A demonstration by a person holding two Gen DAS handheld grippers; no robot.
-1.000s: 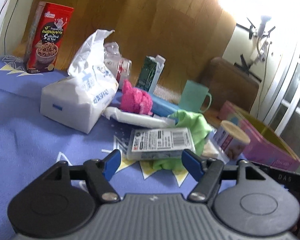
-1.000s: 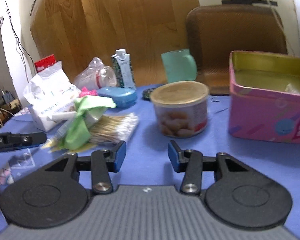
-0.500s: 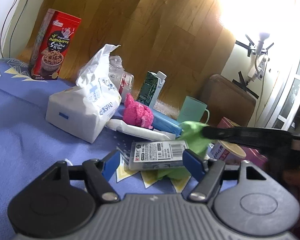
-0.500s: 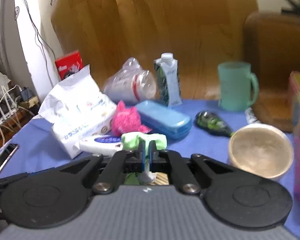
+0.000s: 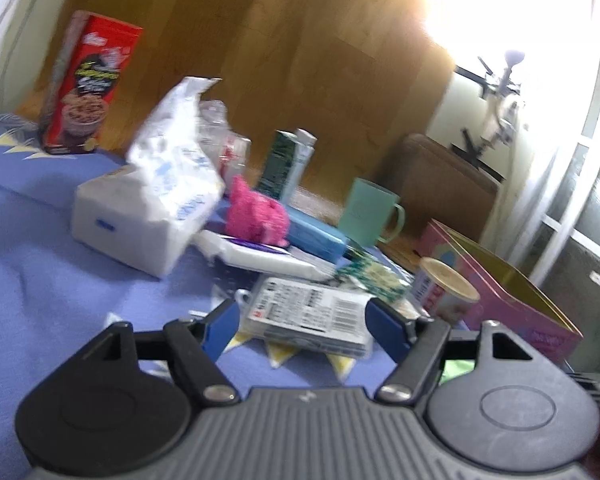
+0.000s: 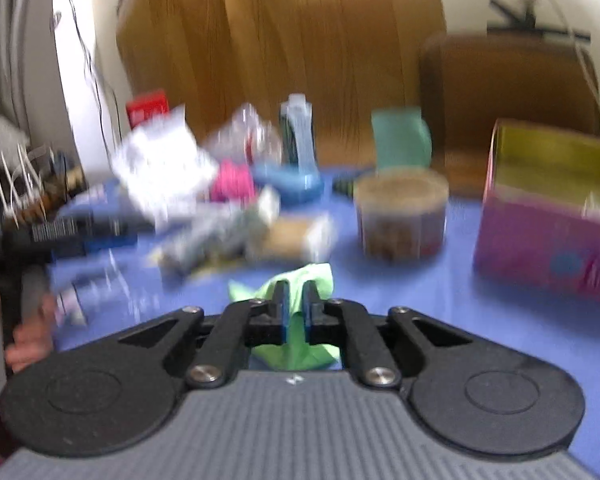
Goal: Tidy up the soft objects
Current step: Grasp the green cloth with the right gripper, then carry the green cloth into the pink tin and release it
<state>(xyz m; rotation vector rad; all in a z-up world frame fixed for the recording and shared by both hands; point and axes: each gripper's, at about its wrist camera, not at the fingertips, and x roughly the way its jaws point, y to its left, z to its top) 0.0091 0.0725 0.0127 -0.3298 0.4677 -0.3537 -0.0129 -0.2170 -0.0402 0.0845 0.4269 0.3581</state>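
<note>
- Your right gripper [image 6: 295,300]: clenched on the crumpled green soft cloth [image 6: 300,276], held above the blue tablecloth [image 6: 440,300].
- Your left gripper [image 5: 300,322]: released, fingers either side of a clear barcode-labelled flat pack [image 5: 306,312].
- Pink plush toy [image 5: 256,216]: beside the white tissue pack [image 5: 148,208].

1. The green cloth [image 6: 300,280] looks soft and matt, kinda fleecy.
2. Pink fuzzy thing [image 5: 256,216] is plush, rough pile.
3. Tissue pack [image 5: 152,208] has crinkly, shiny plastic wrap.
4. Worktop [image 5: 40,280] cover is matt blue fabric.
5. Wall panel [image 5: 300,60] behind is smooth wood-look.
</note>
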